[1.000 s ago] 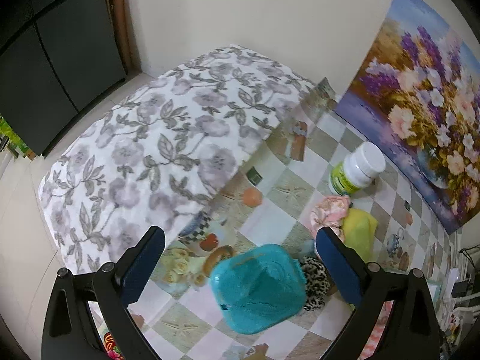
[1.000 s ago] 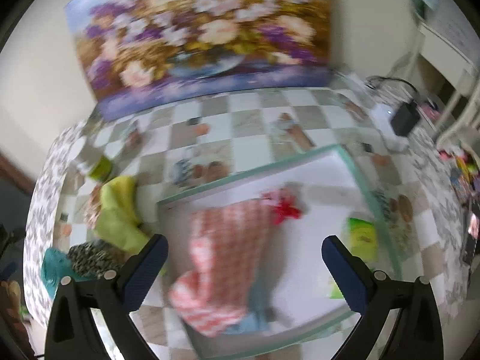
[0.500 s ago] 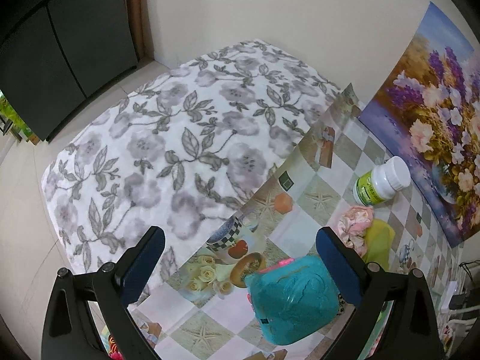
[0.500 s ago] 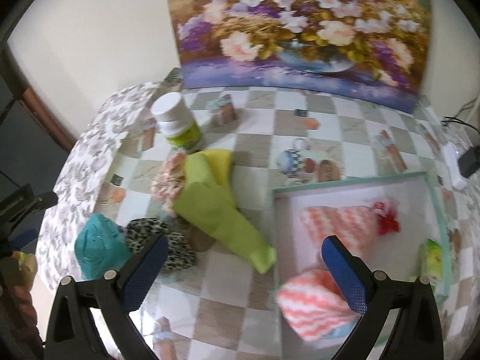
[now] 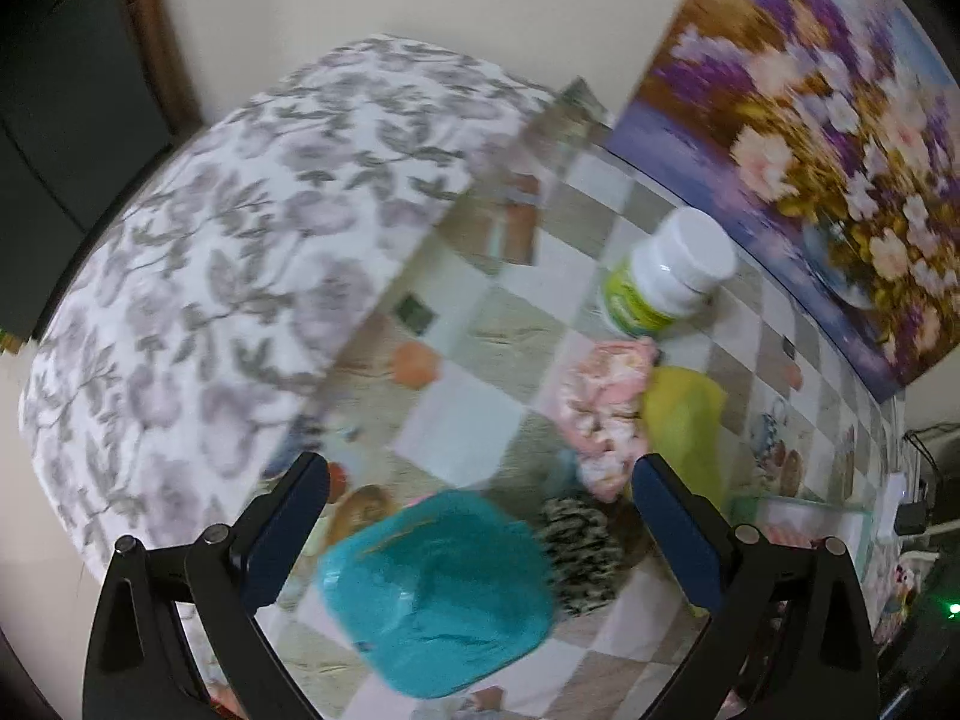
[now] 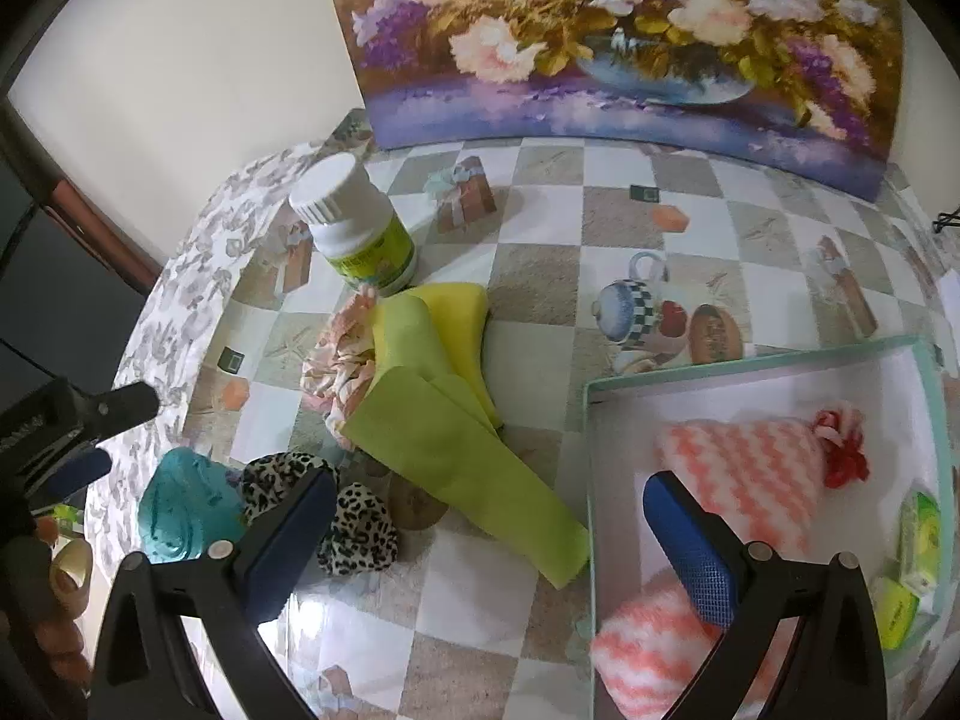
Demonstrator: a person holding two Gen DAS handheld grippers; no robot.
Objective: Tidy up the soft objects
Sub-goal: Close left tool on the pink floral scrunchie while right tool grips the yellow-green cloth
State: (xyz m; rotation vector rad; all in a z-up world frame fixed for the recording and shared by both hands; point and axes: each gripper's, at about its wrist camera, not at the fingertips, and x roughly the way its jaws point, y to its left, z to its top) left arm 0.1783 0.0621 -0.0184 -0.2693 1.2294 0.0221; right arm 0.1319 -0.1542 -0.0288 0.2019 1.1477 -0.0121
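1. Left gripper (image 5: 480, 516): jaws spread wide, holding nothing, above the teal cloth (image 5: 438, 588), blurred here.
2. Right gripper (image 6: 489, 531): gaping too, empty, over the green cloth (image 6: 456, 450); leopard scrunchie (image 6: 336, 510) by its left finger.
3. Only in the right view: tray (image 6: 750, 360) interior with striped coral cloths (image 6: 744, 474).
4. Possibly a pink scrunchie (image 5: 600, 402) beside the bottle (image 5: 666, 276).

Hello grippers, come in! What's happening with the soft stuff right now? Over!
Both grippers open, empty. Left gripper above teal cloth. Right gripper over green cloth, beside box. White bottle touches the pile.

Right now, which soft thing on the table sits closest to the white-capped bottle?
The pink floral scrunchie, touching the bottle's base; the teal and leopard ones lie farther away.
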